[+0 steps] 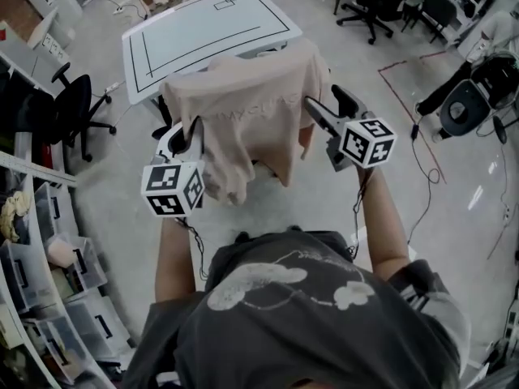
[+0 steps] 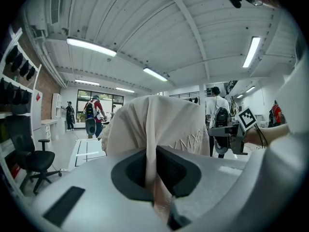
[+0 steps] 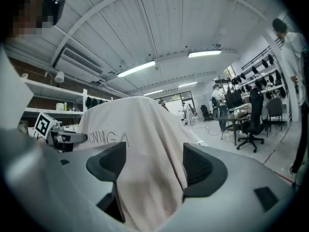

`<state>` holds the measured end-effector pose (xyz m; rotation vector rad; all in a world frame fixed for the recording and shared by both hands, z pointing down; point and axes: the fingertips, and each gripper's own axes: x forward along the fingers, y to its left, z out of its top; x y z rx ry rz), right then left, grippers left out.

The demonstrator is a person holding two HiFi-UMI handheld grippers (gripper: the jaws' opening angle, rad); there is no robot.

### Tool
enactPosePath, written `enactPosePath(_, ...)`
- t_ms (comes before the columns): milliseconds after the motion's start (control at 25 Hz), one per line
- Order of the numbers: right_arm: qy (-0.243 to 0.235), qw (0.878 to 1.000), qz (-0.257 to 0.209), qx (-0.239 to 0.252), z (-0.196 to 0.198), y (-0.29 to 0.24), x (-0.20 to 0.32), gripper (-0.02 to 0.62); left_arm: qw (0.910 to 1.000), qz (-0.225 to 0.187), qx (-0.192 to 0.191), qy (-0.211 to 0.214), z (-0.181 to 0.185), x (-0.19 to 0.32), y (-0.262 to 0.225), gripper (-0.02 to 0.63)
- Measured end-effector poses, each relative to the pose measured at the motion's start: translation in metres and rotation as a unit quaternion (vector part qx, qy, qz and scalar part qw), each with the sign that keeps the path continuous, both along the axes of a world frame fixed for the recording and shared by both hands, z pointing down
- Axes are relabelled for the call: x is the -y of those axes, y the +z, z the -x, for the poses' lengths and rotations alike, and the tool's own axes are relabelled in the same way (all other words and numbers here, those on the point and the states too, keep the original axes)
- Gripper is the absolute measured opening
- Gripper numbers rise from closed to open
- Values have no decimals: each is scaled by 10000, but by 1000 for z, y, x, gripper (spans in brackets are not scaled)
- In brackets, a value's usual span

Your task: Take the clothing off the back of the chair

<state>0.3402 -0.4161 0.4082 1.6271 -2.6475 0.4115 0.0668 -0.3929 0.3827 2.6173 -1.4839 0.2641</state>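
Note:
A pale beige T-shirt [image 1: 259, 112] hangs over the back of a chair and hides the chair back completely. My left gripper [image 1: 193, 132] is at the shirt's left side, shut on a pinched fold of the cloth [image 2: 153, 144]; the fold runs down between its dark pads in the left gripper view. My right gripper [image 1: 327, 104] is at the shirt's right edge and stands open. In the right gripper view the shirt [image 3: 140, 144] hangs in the wide gap between its pads [image 3: 203, 163] without being pressed. Print shows on the shirt's front.
A white table [image 1: 203, 31] with black lines stands just behind the chair. A black office chair [image 1: 77, 108] and shelves with bins [image 1: 49, 274] are at the left. More office chairs [image 1: 373, 6] and red floor tape [image 1: 413, 112] lie to the right. People stand further off.

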Motion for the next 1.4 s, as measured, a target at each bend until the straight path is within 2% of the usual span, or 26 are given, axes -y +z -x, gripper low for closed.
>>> enactPosePath(280,-158,9973,-133,-702,-2,-2,34,339,9998,67,56,-204,-2,0,1,8)
enactPosePath(400,-144,9958,-198,-883,-4,-2,47,279,9996,79,64,-280,-1,-2,2,7)
enactPosePath(520,-243,9950,-232,-935,2,-2,56,255,9994,84,71,-332,0,-2,3,8)
enactPosePath(600,-329,9946,-238,-956,9,-2,59,207,9993,83,59,-360,1,-3,3,8)
enactPosePath(680,-374,9940,-271,-990,16,-1,59,119,9993,89,46,-371,1,-3,4,7)
enactPosePath(800,-252,9938,-461,-981,22,0,57,21,9993,93,42,-348,2,-4,4,8)
enactPosePath(840,-188,9940,-512,-948,22,0,56,8,9994,94,41,-333,2,-4,4,8)
enactPosePath(1160,70,9958,-411,-821,10,-4,41,-2,9999,92,66,-124,5,-12,2,6)
enactPosePath(1400,369,9958,-420,-719,0,-5,23,-2,9998,73,-151,61,6,-14,3,6)
